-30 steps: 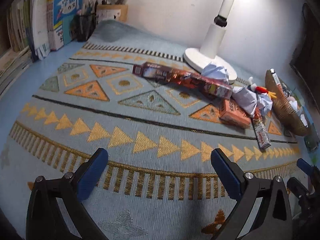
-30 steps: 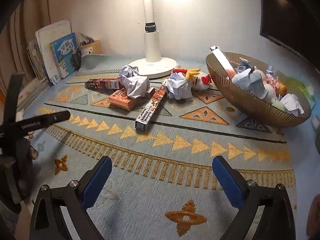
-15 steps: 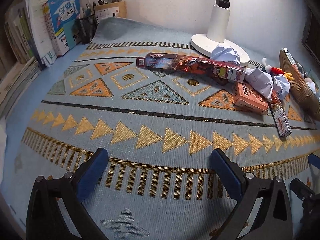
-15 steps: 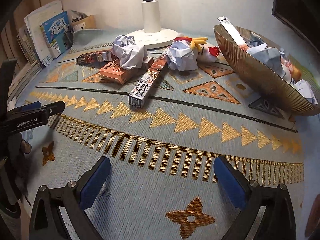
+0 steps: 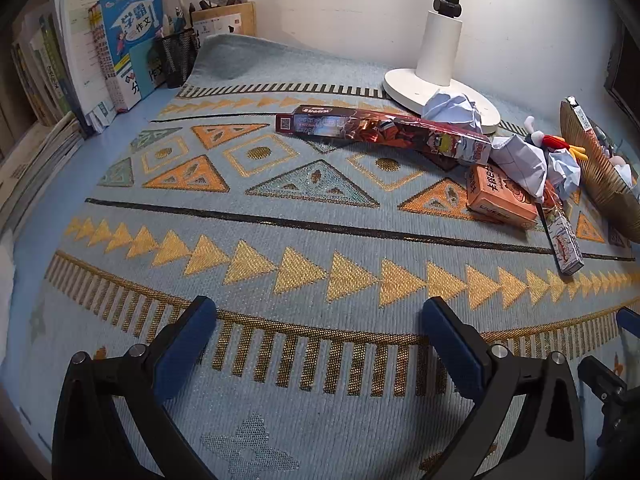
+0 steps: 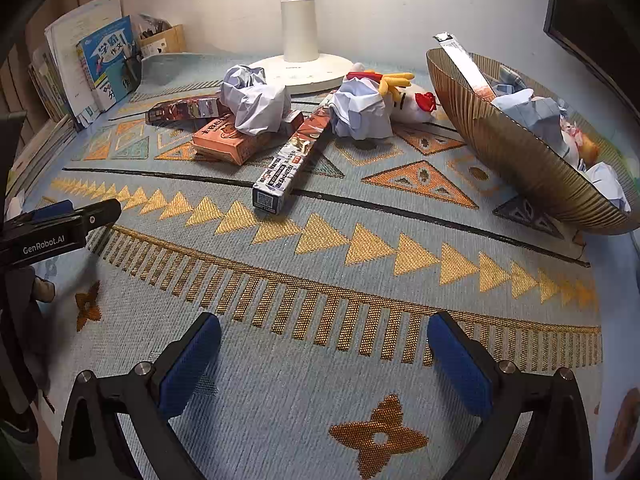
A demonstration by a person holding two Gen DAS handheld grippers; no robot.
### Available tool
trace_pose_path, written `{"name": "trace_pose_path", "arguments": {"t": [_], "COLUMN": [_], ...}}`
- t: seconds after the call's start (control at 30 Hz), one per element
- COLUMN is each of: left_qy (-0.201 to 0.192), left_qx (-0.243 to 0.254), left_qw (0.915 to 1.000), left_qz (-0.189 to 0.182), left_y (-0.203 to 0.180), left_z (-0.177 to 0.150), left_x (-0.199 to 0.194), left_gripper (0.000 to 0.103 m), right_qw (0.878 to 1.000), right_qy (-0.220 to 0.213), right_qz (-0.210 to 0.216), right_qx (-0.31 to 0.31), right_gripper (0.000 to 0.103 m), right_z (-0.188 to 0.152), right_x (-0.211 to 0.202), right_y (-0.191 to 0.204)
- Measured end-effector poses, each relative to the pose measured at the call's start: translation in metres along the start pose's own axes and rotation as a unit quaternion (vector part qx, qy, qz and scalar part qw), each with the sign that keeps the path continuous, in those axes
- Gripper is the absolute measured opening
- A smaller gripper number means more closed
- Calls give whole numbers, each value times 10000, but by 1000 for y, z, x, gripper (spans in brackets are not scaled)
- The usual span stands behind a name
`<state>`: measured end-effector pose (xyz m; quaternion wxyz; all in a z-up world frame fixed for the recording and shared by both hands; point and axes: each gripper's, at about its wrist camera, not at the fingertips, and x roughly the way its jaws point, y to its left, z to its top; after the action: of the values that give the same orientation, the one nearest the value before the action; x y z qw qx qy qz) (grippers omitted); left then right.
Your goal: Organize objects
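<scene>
Loose items lie on a patterned blue mat (image 5: 280, 248): a long dark-red box (image 5: 384, 132), an orange box (image 5: 500, 198), a slim white-ended box (image 6: 292, 160), crumpled paper balls (image 6: 256, 100) and a plush chicken (image 6: 404, 96). A gold ribbed bowl (image 6: 520, 152) at the right holds paper balls and a box. My left gripper (image 5: 320, 340) is open and empty over the mat's near edge. My right gripper (image 6: 324, 356) is open and empty, well short of the slim box. The left gripper's side also shows in the right wrist view (image 6: 60, 228).
A white lamp base (image 5: 436, 88) stands at the back by the wall. Books (image 5: 120, 48) and a mesh pen holder (image 5: 176, 56) line the back left. A dark monitor (image 6: 592, 12) is at the right.
Both grippers have moved forward and lower toward the pile; the objects look nearer. Both stay open and empty. Nothing on the mat has moved.
</scene>
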<state>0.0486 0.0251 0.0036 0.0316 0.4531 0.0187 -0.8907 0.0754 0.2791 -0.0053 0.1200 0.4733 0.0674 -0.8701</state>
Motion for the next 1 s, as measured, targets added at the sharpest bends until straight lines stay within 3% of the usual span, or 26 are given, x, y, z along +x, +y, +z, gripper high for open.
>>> {"name": "trace_pose_path", "arguments": {"t": [0.23,0.33,0.43,0.5,0.57,0.6,0.67,0.73,0.93,0.97,1.0], "left_qy": [31,172,288,391,507,590,286,330,27,-19,-60], "left_qx": [43,292,-56,-853,-1611,-1914,-2263,-2387,-2043,-1929,-1778], "left_qw": [10000,9972,9932,9810,9600,9540,9532,9495,9735,9772,9810], "left_qz": [-39,-660,-1123,-1701,-2235,-2231,-1984,-2011,-1032,-888,-769], "left_y": [0,3,21,36,42,42,39,30,-6,-12,-16], "left_z": [0,14,43,62,74,80,89,97,105,104,104], "left_x": [0,2,11,20,35,44,47,57,56,56,54], "left_gripper": [103,102,102,102,102,102,100,92,91,88,75], "right_qw": [10000,10000,9999,9999,9999,9999,9999,9999,9999,9999,9999], "right_qy": [14,31,33,27,18,12,4,-2,-3,-2,-3], "right_qz": [10,39,86,58,63,62,60,56,57,57,56], "right_qx": [-6,-49,-108,-102,-96,-97,-95,-93,-92,-92,-92], "right_gripper": [103,103,103,103,103,103,103,103,103,103,103], "right_z": [1,1,3,5,5,5,5,4,4,4,4], "right_x": [0,0,2,3,3,3,3,3,3,3,3], "right_y": [0,1,1,1,0,0,0,-1,0,0,0]}}
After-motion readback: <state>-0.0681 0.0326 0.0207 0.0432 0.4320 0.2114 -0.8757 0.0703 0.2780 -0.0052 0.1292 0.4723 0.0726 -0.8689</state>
